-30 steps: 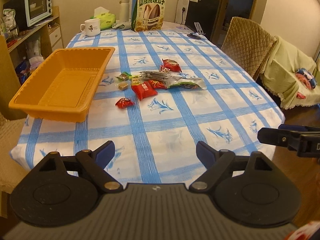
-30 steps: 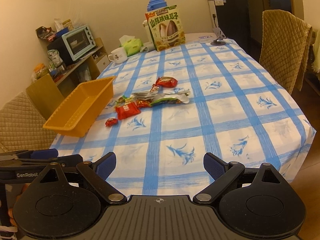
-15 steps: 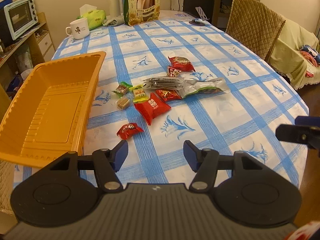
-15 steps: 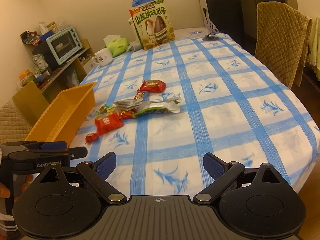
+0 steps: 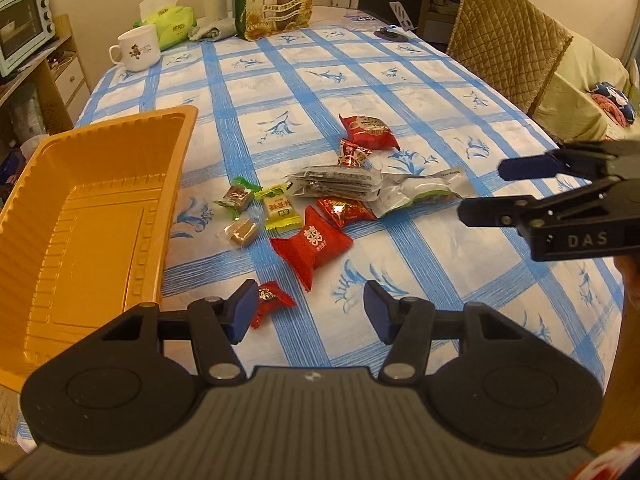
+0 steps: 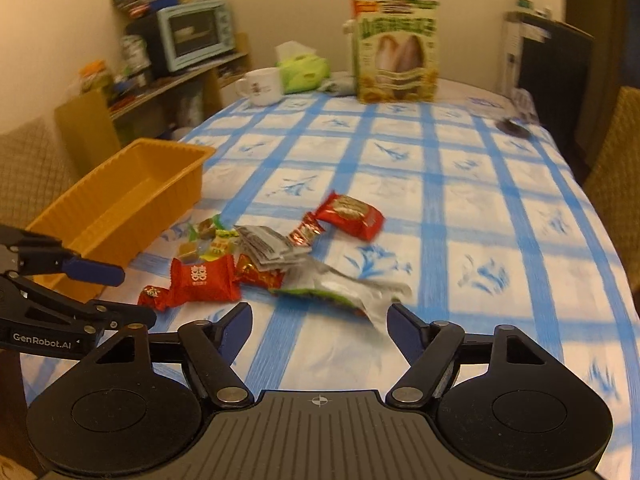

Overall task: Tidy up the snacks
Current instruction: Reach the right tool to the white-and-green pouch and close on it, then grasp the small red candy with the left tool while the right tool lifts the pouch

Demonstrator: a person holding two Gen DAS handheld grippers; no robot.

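Ribbed orange plastic tray [image 5: 80, 216]; glossy foil snack wrappers [image 5: 312, 244]; matt checked tablecloth [image 5: 440, 92].

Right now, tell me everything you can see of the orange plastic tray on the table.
The orange plastic tray is a deep rectangular bin with ribbed, outward-sloping walls, a flat rolled rim and a raised rectangular panel stamped in its floor. It looks like thin moulded plastic. It sits upright and empty at the table's left side on the blue-checked tablecloth, with its near end reaching the table edge. The wrapped snacks lie apart from it to its right; none touches it, and neither do the tongs.
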